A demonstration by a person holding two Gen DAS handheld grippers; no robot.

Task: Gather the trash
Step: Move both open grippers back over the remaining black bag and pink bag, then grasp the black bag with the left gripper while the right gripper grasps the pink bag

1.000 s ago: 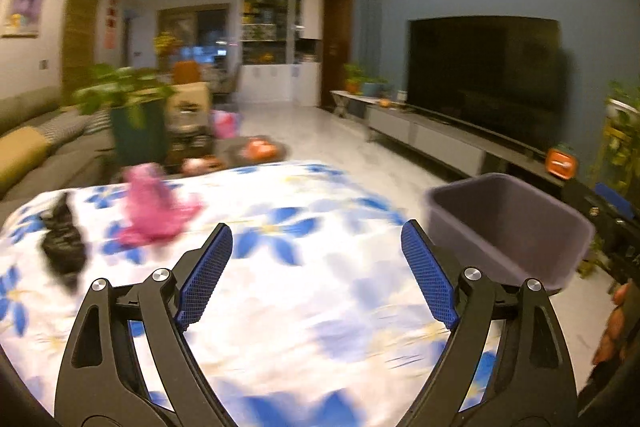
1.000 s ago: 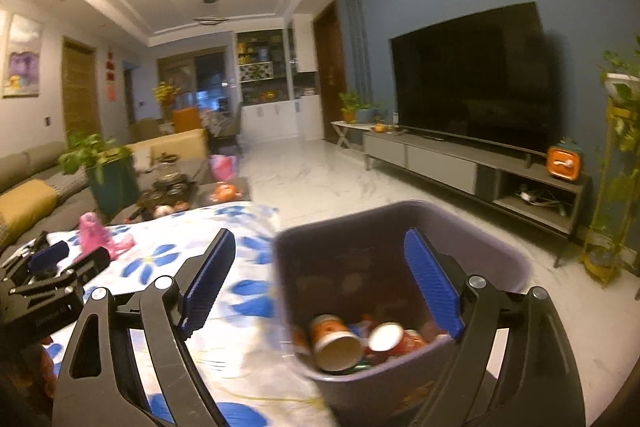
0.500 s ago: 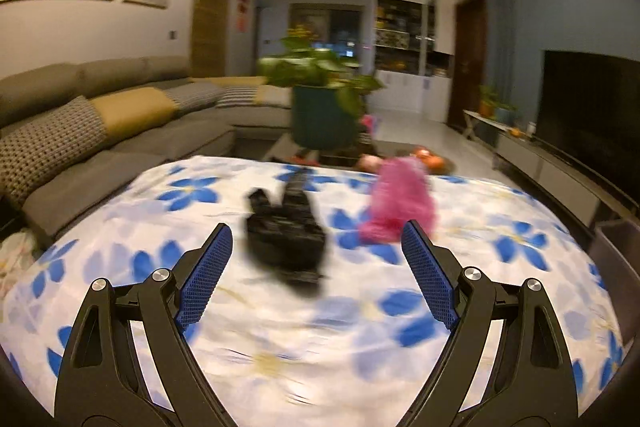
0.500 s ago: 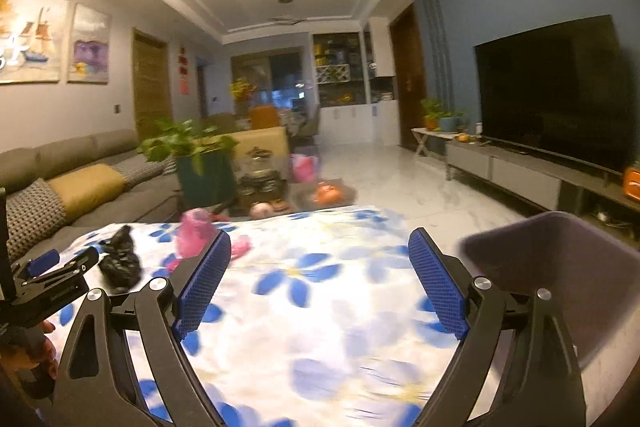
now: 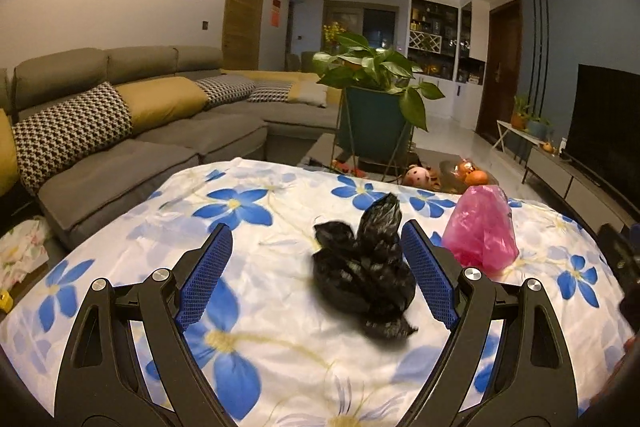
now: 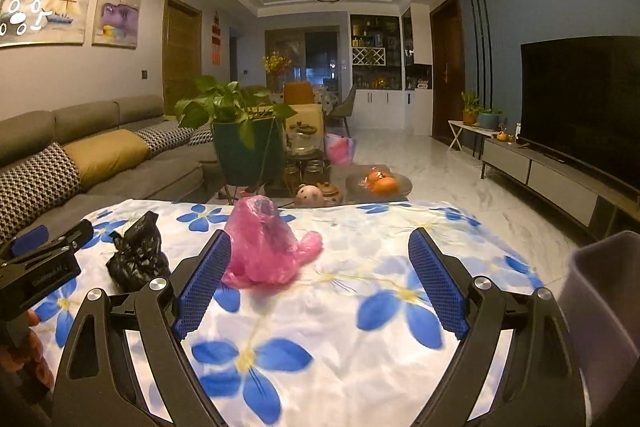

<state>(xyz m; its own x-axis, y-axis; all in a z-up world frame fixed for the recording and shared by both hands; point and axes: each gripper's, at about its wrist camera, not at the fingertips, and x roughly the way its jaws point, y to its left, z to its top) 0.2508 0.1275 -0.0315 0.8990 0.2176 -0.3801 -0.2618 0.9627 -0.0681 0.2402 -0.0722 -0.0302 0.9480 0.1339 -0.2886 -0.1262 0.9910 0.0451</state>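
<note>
A crumpled black plastic bag lies on the flowered tablecloth. It sits between the fingers of my left gripper, close to the right pad. The jaws stand wide and do not press on it. A pink plastic bag stands just to its right. In the right wrist view my right gripper is open over the cloth with nothing between its fingers. The pink bag is just beyond its left pad, and the black bag lies further left beside my left gripper.
A purple bin stands off the table's right edge. Beyond the table are a potted plant, a low table with oranges and a toy pig, a grey sofa on the left and a TV unit on the right.
Both grippers swung left, away from the bin and over the table. The black bag now lies between the left fingers, and the pink bag is near the right gripper.
</note>
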